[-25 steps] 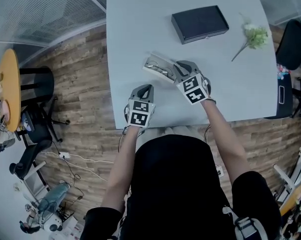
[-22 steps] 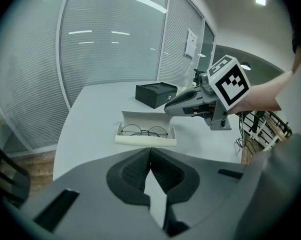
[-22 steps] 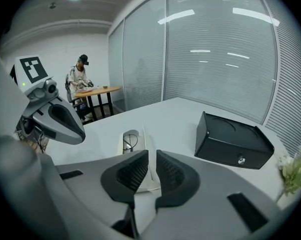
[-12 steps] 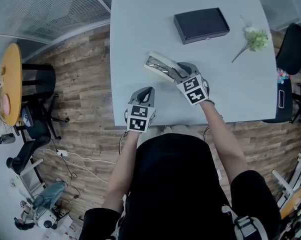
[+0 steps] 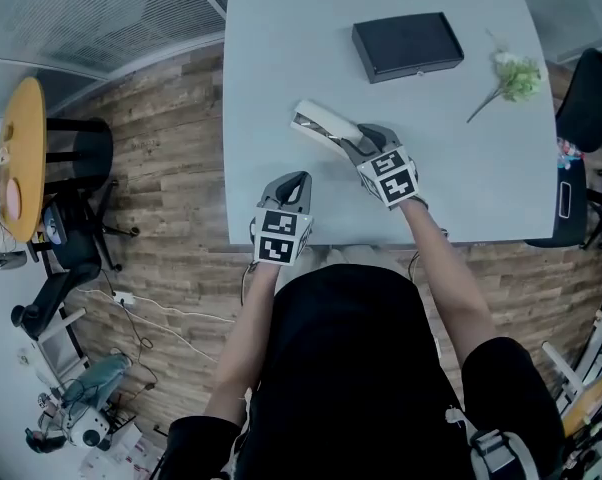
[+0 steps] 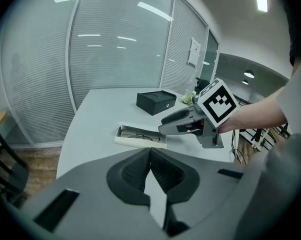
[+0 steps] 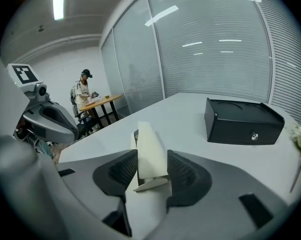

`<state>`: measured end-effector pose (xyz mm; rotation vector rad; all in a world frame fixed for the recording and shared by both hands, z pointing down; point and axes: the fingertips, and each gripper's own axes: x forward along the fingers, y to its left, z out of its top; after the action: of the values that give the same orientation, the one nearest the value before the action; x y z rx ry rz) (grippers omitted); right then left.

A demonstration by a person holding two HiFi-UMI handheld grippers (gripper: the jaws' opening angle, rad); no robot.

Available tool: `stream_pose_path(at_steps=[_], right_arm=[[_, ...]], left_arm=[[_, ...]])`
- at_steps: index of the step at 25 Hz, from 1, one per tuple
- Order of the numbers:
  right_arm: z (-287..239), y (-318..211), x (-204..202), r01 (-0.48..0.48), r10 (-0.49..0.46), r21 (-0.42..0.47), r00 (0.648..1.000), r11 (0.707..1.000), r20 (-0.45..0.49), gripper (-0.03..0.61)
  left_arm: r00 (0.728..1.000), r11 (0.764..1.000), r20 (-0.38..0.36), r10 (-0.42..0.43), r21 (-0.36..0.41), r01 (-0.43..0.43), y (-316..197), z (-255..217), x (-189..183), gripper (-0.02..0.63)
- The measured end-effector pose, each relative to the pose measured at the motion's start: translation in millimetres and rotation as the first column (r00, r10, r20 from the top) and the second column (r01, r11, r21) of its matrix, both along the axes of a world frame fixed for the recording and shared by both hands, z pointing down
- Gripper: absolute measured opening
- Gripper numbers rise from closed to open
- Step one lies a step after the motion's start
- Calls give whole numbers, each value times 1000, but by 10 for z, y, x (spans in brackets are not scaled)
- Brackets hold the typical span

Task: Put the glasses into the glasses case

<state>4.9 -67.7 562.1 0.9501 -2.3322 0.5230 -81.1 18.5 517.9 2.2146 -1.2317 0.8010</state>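
A white glasses case (image 5: 321, 123) lies on the grey table (image 5: 271, 48) with its lid partly raised. The glasses (image 6: 139, 132) lie inside it. My right gripper (image 5: 349, 140) is at the case's right end. Its jaws have just been opening and now stand open, with the white lid (image 7: 150, 151) between the pads of the right gripper (image 7: 152, 166). My left gripper (image 5: 293, 178) hovers near the table's front edge, apart from the case. The jaws of the left gripper (image 6: 150, 151) are shut with nothing in them.
A black box (image 5: 408, 46) stands farther back on the table, and a small flower sprig (image 5: 511, 76) lies to its right. On the wooden floor to the left are a round yellow table (image 5: 21, 168) and chairs. Glass walls with blinds stand behind.
The case's lid has swung further over the glasses, which showed plainly before. The right gripper stayed at the case's end. The left gripper drew back a little toward the table's edge.
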Motion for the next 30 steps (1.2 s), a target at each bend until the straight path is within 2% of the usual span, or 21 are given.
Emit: stream_pose_path(at_steps=[4,13,19,30], right_arm=[[91,51,-4,1,-1,-16,1000,1000,3,221],[148,119,-54,-8,8,0,1000,1000,-22,224],[147,159,-91,3,-1,31,999,1000,-54,206],[207,254,-98,-1,1,14,999,1000,-37,199]], left_arm=[[1000,1000,0,-5,-5,5,31,17,16,23],[1000,1000,-7,-23,-12,23,130,33,-26,23],[999,999,-9,-32,-18,31,193,51,-29,23],[999,999,-19,-48,-10,48,311,12,-59,23]])
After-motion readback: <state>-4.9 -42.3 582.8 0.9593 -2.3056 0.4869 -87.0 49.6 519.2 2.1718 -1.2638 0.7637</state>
